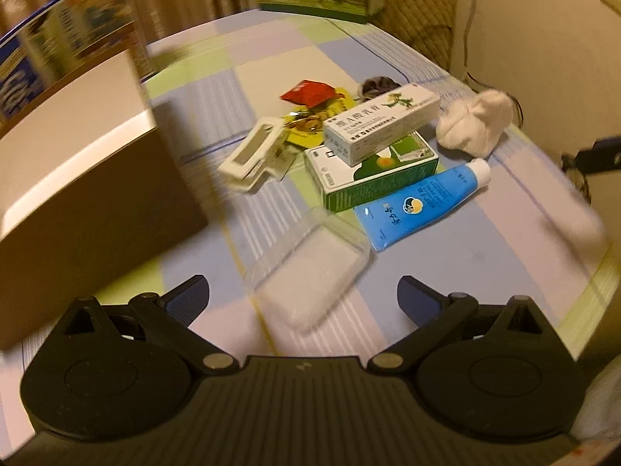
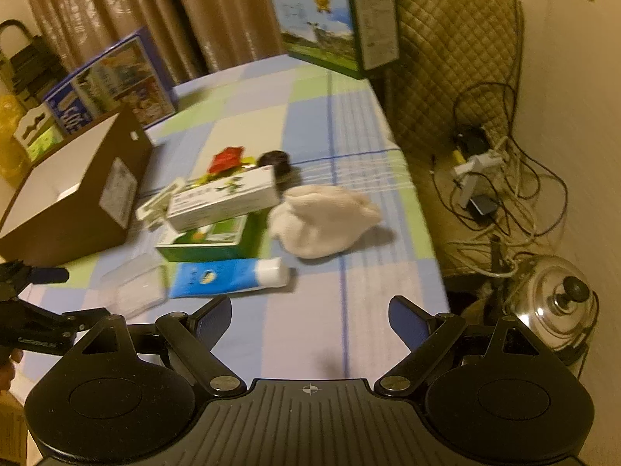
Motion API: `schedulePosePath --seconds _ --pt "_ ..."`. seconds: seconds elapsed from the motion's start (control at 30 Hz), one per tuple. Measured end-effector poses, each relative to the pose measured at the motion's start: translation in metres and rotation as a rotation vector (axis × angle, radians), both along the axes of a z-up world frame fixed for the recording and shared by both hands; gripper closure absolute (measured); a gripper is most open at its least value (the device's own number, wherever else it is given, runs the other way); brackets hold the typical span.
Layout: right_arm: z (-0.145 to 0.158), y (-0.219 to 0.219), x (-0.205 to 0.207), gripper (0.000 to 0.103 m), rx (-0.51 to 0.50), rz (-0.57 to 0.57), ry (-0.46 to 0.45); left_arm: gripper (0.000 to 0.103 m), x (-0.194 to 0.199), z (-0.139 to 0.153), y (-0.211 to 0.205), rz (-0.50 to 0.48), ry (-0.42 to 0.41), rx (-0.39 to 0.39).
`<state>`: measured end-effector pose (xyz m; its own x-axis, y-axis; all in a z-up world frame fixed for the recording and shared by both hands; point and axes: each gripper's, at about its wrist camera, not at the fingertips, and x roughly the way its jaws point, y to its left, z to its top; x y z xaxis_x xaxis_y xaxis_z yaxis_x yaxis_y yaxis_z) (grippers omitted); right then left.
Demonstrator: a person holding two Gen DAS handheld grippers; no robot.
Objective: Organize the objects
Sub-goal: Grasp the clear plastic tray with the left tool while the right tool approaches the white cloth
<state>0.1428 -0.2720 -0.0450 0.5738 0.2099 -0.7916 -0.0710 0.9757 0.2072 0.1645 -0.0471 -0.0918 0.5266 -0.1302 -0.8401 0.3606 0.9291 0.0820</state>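
On checked tablecloth (image 1: 271,58), blue tube (image 1: 419,202), green box (image 1: 372,178)

Bare desk (image 2: 318,334) lies open in front of the right gripper (image 2: 310,322) up to the tube (image 2: 229,277), while the clear case (image 1: 310,268) sits just ahead of the left gripper (image 1: 304,299), the box (image 1: 89,178) walling its left side.
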Motion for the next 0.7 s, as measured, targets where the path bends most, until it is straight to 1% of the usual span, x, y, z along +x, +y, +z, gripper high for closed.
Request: schedulePosePath --seconds 0.13,0.23,0.3,0.37,0.43,0.47,0.5,0.57,0.6,0.7 --pt "-0.003 -0.015 0.004 0.017 -0.001 -0.032 0.018 0.005 0.022 -0.018 -0.010 -0.058 0.018 0.061" --pt "-0.006 -0.025 0.007 0.017 -0.003 -0.056 0.029 0.005 0.032 -0.027 -0.015 -0.099 0.019 0.091" --pt "-0.007 -0.031 0.009 0.017 -0.004 -0.069 0.036 0.010 0.037 -0.032 -0.018 -0.120 0.029 0.108" --pt "-0.008 -0.035 0.011 0.017 -0.004 -0.076 0.039 0.014 0.041 -0.038 -0.020 -0.130 0.046 0.115" --pt "-0.009 -0.037 0.014 0.017 -0.002 -0.079 0.041 0.020 0.043 -0.042 -0.020 -0.128 0.059 0.113" --pt "-0.010 -0.039 0.016 0.017 -0.002 -0.080 0.043 0.030 0.043 -0.043 -0.020 -0.123 0.062 0.107" --pt "-0.010 -0.039 0.017 0.017 -0.002 -0.081 0.046 0.038 0.043 -0.042 -0.018 -0.115 0.066 0.088" --pt "-0.011 -0.040 0.020 0.017 -0.001 -0.081 0.050 0.047 0.044 -0.042 -0.015 -0.078 0.073 0.066" --pt "-0.012 -0.040 0.021 0.017 -0.001 -0.080 0.051 0.049 0.045 -0.041 -0.012 -0.057 0.079 0.054" --pt "-0.014 -0.040 0.025 0.017 0.002 -0.072 0.055 0.049 0.046 -0.041 -0.003 0.048 0.100 0.022"
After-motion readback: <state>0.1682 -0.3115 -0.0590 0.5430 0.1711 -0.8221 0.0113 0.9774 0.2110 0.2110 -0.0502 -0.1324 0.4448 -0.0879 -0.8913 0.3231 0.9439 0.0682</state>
